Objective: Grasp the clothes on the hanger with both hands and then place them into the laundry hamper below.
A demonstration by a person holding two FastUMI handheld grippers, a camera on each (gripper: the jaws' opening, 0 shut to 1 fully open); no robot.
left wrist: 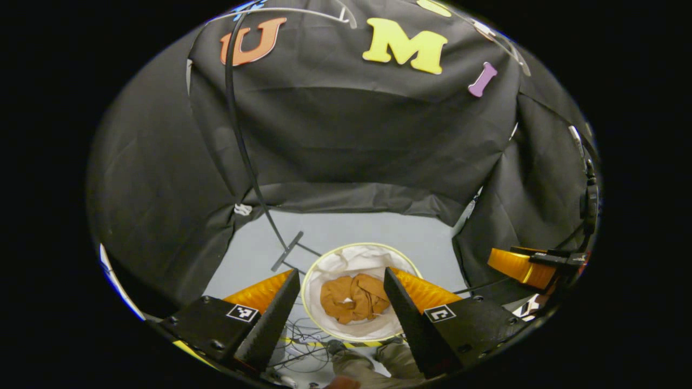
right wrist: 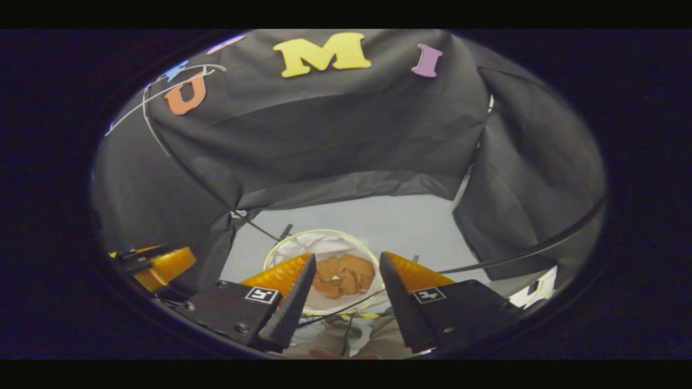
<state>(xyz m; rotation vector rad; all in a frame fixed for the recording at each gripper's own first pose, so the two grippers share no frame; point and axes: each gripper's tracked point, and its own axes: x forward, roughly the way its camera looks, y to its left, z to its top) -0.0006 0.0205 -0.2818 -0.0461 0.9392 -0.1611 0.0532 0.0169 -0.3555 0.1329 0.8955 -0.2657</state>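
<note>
Both tongs agape over hamper (left wrist: 319, 310) w/ clothes (left wrist: 354, 297).

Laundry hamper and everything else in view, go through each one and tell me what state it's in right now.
Laundry hamper: upright on the floor, open at the top, holding the garment.
Brown clothes: crumpled in a heap inside the hamper, not held.
Left gripper: open, fingers apart, empty, above the hamper.
Right gripper: open, fingers apart, empty, above the hamper.
Hanger: bare, up by the booth wall.
</note>
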